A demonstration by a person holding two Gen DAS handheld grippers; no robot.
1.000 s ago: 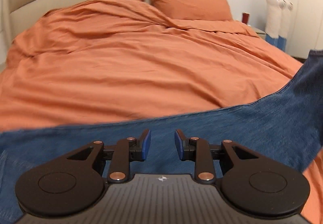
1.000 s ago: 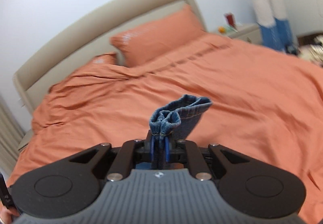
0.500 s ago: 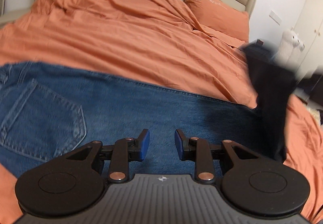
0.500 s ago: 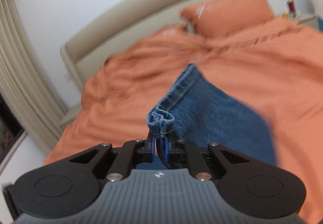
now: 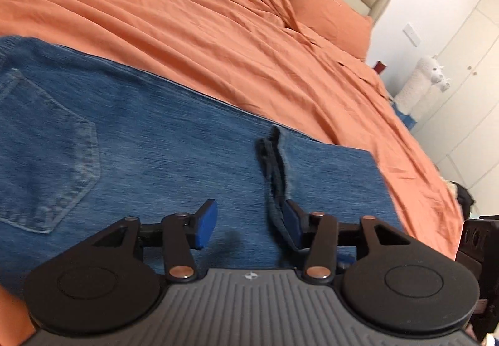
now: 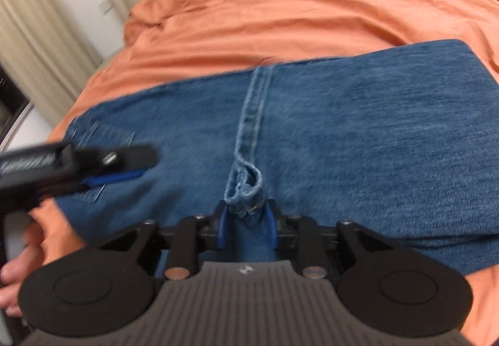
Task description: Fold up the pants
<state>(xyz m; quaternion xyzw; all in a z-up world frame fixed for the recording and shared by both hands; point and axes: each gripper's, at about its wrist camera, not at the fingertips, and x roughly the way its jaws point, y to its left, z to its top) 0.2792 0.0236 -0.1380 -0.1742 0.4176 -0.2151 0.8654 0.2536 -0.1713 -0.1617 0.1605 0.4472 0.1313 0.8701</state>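
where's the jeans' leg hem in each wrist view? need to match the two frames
Left wrist: the leg hem lies right of centre on the jeans, ending by the left gripper's right finger.
Right wrist: the hem runs down the centre to the right gripper, bunched between its fingers.
Shared landmark: back pocket, left of the hem in both.

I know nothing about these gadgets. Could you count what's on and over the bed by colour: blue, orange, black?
Blue: 1, the jeans.
Orange: 2, the duvet and the pillow.
Black: 2, the left gripper and the right gripper, both over the jeans.
Total: 5.
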